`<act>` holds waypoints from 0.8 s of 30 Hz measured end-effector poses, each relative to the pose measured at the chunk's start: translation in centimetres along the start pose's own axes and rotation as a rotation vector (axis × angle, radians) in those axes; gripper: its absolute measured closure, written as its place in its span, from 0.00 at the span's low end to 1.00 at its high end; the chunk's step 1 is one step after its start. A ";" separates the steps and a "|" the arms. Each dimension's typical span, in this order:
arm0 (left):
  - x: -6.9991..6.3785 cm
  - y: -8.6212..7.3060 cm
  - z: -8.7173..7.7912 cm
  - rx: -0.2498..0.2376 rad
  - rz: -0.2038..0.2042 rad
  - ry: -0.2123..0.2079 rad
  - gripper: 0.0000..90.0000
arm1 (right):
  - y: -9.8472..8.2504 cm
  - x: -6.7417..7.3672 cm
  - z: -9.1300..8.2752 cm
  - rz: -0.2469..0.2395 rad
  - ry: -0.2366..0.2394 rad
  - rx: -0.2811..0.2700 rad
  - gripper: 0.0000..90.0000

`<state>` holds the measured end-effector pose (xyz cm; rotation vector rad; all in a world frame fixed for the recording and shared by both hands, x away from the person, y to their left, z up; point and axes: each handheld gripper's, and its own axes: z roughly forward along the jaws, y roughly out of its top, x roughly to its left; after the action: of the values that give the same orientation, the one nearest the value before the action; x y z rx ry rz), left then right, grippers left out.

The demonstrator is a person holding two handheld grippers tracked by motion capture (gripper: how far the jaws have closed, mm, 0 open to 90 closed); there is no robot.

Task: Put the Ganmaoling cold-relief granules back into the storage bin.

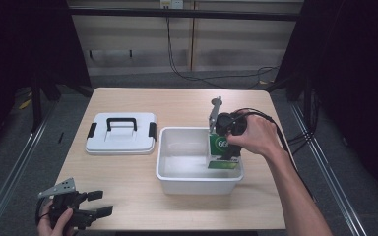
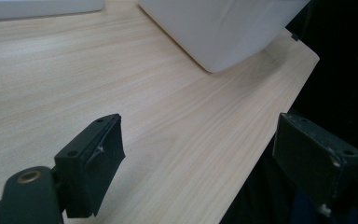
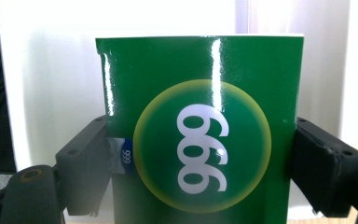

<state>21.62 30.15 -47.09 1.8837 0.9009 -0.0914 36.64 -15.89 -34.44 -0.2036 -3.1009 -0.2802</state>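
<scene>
Right hand-held gripper [image 1: 225,143]: jaws clamped on the two sides of a green box [image 3: 200,135], holding it upright over the right end of the white tub [image 1: 170,169]. Box bottom looks low inside the tub; whether it touches the floor of the tub I cannot tell. White "999" logo reads upside down in the right gripper view.

Left hand-held gripper [image 1: 94,203]: jaws spread, nothing between them, hovering at the near left corner of the desk [image 1: 123,169], well apart from the tub.

Lid [image 1: 121,132] with black handle and two side clips lies flat on the desk, just left of the tub.

Likely step: setting the box into the tub. To do it well, keep it level, lower until it rests, clear the right wall, then let go.

Count: two grippers, one box, one tub, one lid.
</scene>
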 end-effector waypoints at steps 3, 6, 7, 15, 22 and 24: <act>0.0 0.0 0.0 0.000 0.002 0.001 0.18 | 0.0 -0.2 0.6 -0.005 0.004 0.004 0.17; 0.0 0.0 0.0 0.000 0.001 0.000 0.18 | 0.1 -0.2 0.9 0.008 0.008 0.012 0.17; 0.0 0.0 0.0 0.000 0.002 0.000 0.18 | 0.1 -0.3 1.2 0.001 0.011 0.010 0.17; 0.1 0.0 0.0 -0.002 -0.002 -0.002 0.18 | 0.3 -0.5 2.4 0.004 0.017 0.031 0.17; 0.0 0.0 0.0 0.002 0.004 0.000 0.18 | 0.4 -0.7 3.3 0.001 0.027 0.052 0.17; 0.0 0.0 0.0 0.002 0.002 0.004 0.18 | 0.3 -0.7 3.5 0.002 0.028 0.052 0.17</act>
<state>21.64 30.13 -47.07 1.8875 0.9019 -0.0867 37.32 -15.03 -37.85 -0.2003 -3.0759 -0.2001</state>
